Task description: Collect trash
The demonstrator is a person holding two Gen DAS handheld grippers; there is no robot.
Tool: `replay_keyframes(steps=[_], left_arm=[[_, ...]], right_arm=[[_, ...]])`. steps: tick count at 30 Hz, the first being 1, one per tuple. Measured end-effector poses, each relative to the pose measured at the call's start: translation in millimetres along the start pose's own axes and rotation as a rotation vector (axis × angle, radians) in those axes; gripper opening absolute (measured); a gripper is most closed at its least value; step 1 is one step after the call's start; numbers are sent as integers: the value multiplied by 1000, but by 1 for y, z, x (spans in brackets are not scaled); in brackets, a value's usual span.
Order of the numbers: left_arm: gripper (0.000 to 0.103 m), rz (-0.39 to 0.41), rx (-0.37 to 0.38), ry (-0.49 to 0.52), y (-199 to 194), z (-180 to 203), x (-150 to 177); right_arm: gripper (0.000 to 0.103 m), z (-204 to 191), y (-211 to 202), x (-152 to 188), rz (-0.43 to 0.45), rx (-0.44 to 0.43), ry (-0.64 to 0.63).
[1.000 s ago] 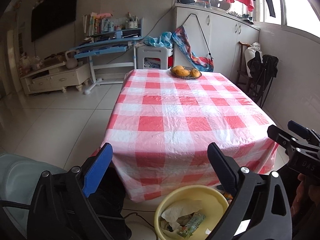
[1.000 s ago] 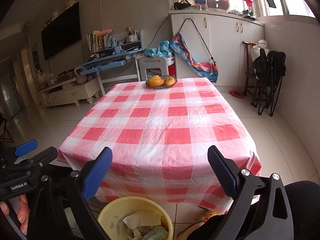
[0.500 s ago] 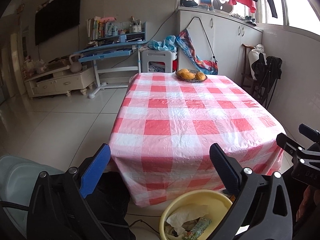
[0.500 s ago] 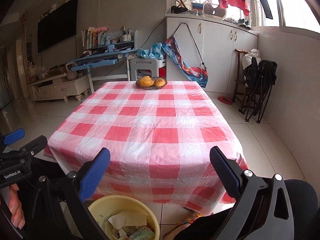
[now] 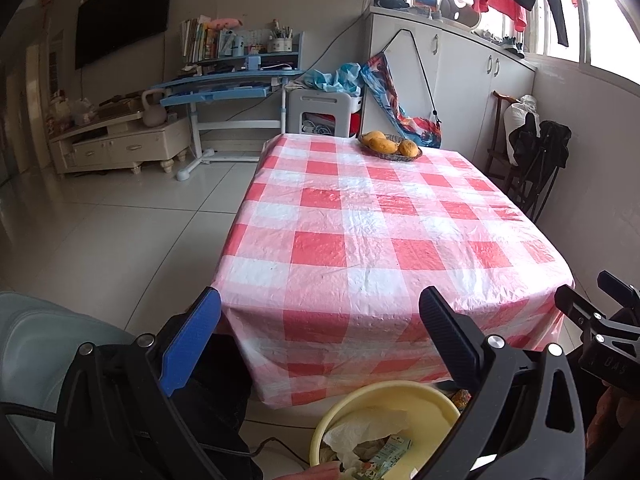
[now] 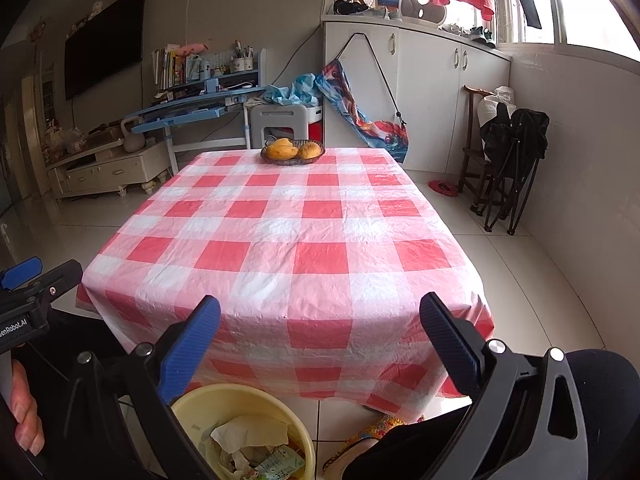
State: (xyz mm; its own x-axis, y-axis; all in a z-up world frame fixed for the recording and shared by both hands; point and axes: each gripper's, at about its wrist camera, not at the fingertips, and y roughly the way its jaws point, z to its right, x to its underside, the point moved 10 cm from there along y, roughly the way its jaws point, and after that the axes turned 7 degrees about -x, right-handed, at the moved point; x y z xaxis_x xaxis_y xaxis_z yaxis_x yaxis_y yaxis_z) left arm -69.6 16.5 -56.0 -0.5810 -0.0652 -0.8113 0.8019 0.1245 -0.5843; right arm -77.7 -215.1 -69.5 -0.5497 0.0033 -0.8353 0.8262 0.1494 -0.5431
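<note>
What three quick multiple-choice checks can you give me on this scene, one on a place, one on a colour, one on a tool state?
1. Where does the fruit basket sit on the table?
A. At the far end
B. At the near edge
C. On the floor

2. What colour is the trash bin?
A. Blue
B. Pale yellow
C. Black

3. How do the left tool and the right tool stand?
A. Both shut on paper
B. One open, one shut
C. Both open and holding nothing

Answers:
1. A, the basket lies at the end nearest the white stool.
2. B, its rim and wall are pale yellow, with crumpled paper and a carton inside.
3. C, each view shows the fingers spread wide with nothing between them.
</note>
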Motion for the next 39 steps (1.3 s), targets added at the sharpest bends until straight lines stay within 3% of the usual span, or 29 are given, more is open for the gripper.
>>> replay_keyframes(steps=[39], left_arm=[[96, 26, -10, 23, -4, 3, -3]], right_arm=[[95, -4, 3, 4, -11, -2, 1]])
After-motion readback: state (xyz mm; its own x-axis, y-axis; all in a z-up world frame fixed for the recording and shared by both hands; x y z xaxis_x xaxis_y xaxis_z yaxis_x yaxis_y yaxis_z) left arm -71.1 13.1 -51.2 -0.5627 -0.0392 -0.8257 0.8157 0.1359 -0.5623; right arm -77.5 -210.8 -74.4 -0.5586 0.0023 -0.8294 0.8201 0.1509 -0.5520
